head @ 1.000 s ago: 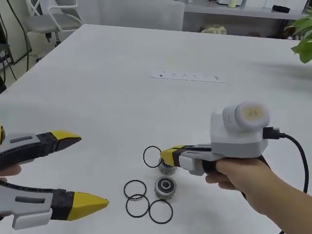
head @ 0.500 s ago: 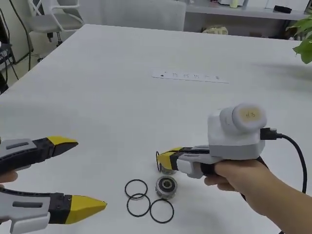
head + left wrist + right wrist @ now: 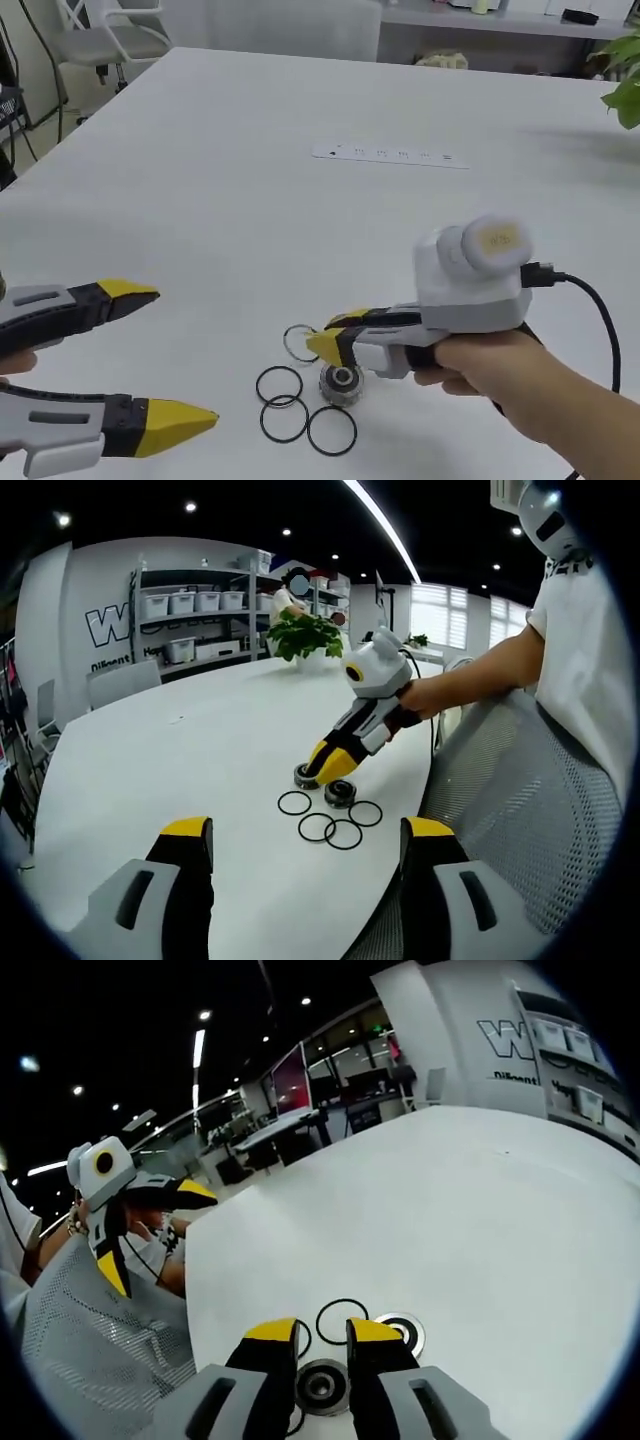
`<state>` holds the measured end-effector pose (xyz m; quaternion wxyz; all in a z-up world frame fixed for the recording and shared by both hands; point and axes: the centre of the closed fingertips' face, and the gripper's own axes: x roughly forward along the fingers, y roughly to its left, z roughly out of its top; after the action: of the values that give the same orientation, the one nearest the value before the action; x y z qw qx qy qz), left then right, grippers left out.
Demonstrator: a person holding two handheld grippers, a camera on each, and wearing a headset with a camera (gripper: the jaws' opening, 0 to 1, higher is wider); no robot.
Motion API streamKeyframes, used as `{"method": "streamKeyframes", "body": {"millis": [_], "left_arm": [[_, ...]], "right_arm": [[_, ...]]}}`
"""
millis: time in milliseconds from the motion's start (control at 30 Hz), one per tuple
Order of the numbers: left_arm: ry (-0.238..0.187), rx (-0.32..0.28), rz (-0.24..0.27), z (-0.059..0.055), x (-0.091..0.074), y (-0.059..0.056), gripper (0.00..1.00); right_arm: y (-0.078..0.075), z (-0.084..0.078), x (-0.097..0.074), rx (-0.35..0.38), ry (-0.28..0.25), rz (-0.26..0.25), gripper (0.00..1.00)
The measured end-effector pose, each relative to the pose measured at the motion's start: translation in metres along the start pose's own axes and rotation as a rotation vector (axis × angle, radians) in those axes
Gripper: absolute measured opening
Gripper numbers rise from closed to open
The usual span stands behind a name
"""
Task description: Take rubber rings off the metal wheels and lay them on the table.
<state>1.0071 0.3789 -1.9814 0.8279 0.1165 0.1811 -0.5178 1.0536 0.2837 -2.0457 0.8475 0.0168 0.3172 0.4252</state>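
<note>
Two metal wheels lie on the white table. One wheel sits just under my right gripper, whose jaws stand a little apart with nothing between them. The other wheel lies beside the tips. A black rubber ring rests flat in front of the tips. Three more rings lie together near the front edge. My left gripper hovers wide open at the left, away from them.
A white power strip lies farther back on the table. An office chair stands beyond the far left corner and a plant at the far right. A grey mesh chair is beside the person.
My right gripper has moved left and slightly nearer. The ring it held upright at its tips now lies on the table in front of them. The left gripper has barely moved.
</note>
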Motion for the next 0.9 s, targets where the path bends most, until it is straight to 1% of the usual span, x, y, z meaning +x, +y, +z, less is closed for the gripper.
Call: {"method": "streamKeyframes", "body": {"millis": [467,800,900], "left_arm": [[0.005,0.000,-0.002,-0.001,0.001,-0.001,0.74],[0.003,0.001,-0.003,0.000,0.001,-0.002,0.74],[0.005,0.001,-0.005,0.000,0.001,-0.003,0.74]], "right_arm": [[-0.002,0.003,-0.002,0.003,-0.010,-0.007,0.17],[-0.005,0.015,-0.009,0.005,-0.047,-0.023,0.17],[-0.006,0.022,-0.013,-0.007,-0.062,-0.033,0.17]]}}
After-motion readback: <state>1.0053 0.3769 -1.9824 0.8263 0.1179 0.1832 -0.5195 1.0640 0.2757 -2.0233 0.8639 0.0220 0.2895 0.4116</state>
